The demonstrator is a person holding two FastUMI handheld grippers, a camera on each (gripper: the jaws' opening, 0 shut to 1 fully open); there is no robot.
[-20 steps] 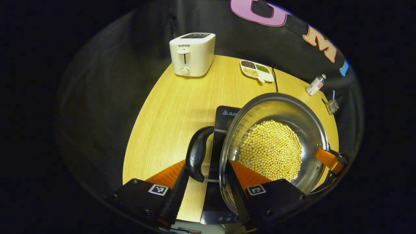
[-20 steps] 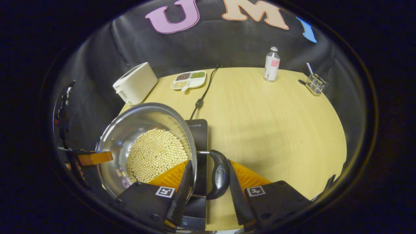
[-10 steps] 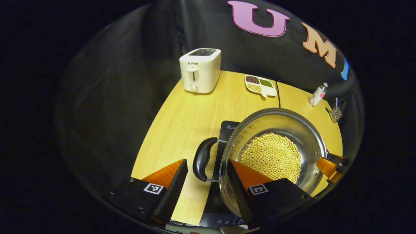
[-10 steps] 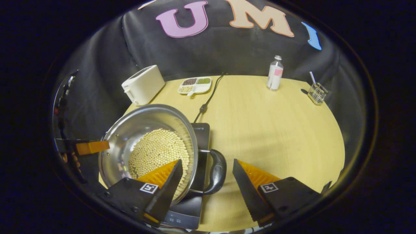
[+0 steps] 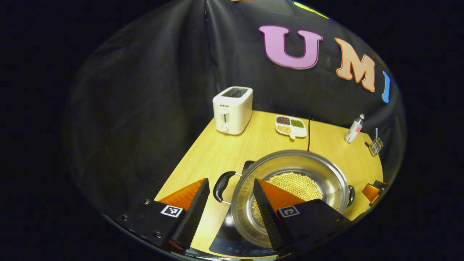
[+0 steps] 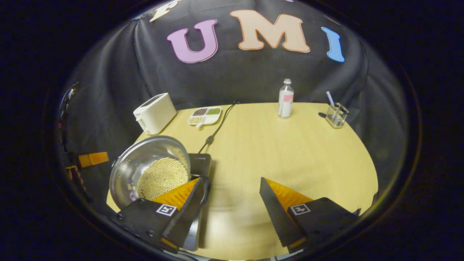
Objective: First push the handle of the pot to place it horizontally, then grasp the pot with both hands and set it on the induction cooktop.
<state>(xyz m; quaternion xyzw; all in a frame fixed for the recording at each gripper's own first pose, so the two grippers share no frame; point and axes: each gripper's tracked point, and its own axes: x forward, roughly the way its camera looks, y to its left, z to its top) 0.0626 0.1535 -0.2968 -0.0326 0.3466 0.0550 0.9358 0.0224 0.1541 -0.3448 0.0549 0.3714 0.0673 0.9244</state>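
Hovering above the worktop [image 6: 290, 152], both claws are spread wide and hold nothing. The left claw [image 5: 231, 188], seen in the left gripper view, has its two wedge-shaped, ridged fingers either side of the pot's near handle [image 5: 221, 185], apart from it. The right claw [image 6: 231, 186], in the right gripper view, hangs just right of the pot [image 6: 152, 170], with the pot's other handle [image 6: 206, 188] partly hidden behind its left finger.

The pot sits on the cooktop [image 5: 232, 239], a flat, dark, glossy slab at the near edge of the worktop. Judging by this, the placing step looks finished: the pot rests level on the slab and neither claw grips it. What remains is probably only to draw both claws clear without knocking the handles.

The pot is a wide, round, shiny steel bowl shape with curved black loop handles on opposite sides. Its floor is covered with small, pale yellow, round beans [image 6: 161, 175]. The worktop is smooth, light wood-grain.

Further back stand a boxy cream toaster [image 5: 232, 110], a white divided dish [image 5: 290, 126] holding dark, green and pale grains, a small clear bottle [image 6: 285, 98], and a clear holder [image 6: 336, 114] with a straw. A black power cord [image 6: 217, 127] runs from the cooktop to the back wall.
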